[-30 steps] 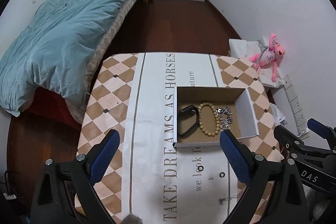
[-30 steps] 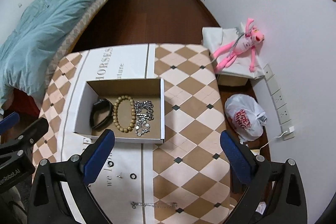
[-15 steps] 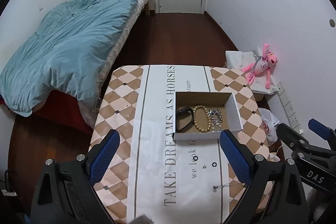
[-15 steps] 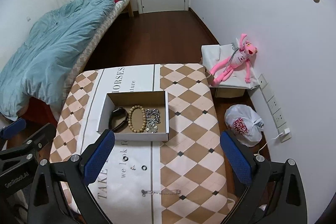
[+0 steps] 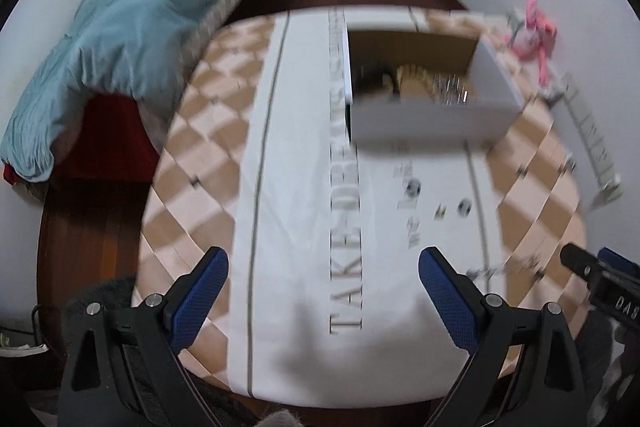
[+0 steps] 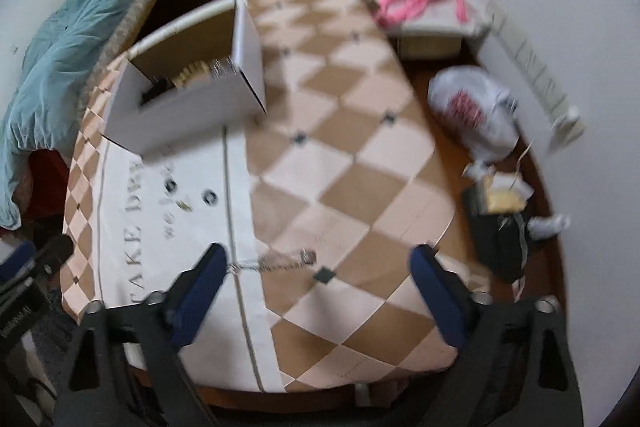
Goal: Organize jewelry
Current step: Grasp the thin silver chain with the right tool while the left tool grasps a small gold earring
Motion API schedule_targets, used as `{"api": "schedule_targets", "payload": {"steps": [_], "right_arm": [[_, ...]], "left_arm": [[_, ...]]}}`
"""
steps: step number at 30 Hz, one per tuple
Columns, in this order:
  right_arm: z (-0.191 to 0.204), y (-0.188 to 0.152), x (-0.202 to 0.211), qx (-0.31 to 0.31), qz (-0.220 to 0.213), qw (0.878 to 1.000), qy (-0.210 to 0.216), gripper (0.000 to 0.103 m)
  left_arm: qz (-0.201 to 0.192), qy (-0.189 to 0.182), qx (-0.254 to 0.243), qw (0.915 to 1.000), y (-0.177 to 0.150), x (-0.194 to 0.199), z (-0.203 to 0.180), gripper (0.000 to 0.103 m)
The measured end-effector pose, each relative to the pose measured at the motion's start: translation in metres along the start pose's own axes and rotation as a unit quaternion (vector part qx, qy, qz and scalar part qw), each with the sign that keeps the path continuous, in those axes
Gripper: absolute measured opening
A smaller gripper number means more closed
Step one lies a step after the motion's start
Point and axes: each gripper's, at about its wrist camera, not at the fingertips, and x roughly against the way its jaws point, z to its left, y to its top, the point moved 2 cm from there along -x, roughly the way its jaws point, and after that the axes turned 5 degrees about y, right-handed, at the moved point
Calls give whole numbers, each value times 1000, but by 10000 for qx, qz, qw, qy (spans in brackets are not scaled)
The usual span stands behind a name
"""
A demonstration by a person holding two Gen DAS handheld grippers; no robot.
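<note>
Chain (image 6: 276, 262) near table (image 6: 360, 131) front edge: limp, light, slippery; we pinch mid-length. Right gripper (image 6: 316, 291) and left gripper (image 5: 322, 297) spread, empty.

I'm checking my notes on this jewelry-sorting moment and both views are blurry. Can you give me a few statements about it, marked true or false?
1. Both grippers, left gripper and right gripper, are open and hold nothing. True.
2. The chain lies inside the box. False: it lies on the tablecloth, near the right gripper.
3. Two small rings lie on the cloth outside the box. True.
4. The box is empty. False: a beaded bracelet and other pieces are inside.
</note>
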Motion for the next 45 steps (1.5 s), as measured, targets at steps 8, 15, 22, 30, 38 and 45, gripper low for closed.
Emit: {"api": "schedule_targets", "payload": {"steps": [8, 15, 22, 30, 38, 45], "right_arm": [[-4, -8, -34, 74, 0, 9999, 129, 70], [14, -9, -43, 451, -119, 9987, -188, 10], [1, 4, -29, 105, -438, 9989, -102, 10], [-13, 35, -28, -50, -540, 9983, -213, 10], [-17, 39, -31, -107, -535, 9982, -249, 10], [-13, 40, -25, -41, -586, 9980, -214, 10]], "left_arm": [[422, -14, -51, 9991, -21, -32, -11, 97], [458, 8, -176, 9988, -21, -39, -20, 97], [368, -257, -23, 9990, -1, -43, -33, 97], [380, -733, -84, 9965, 20, -56, -65, 89], [372, -888, -454, 9943, 26, -68, -87, 21], [186, -1055, -488, 9931, 30, -66, -87, 6]]}}
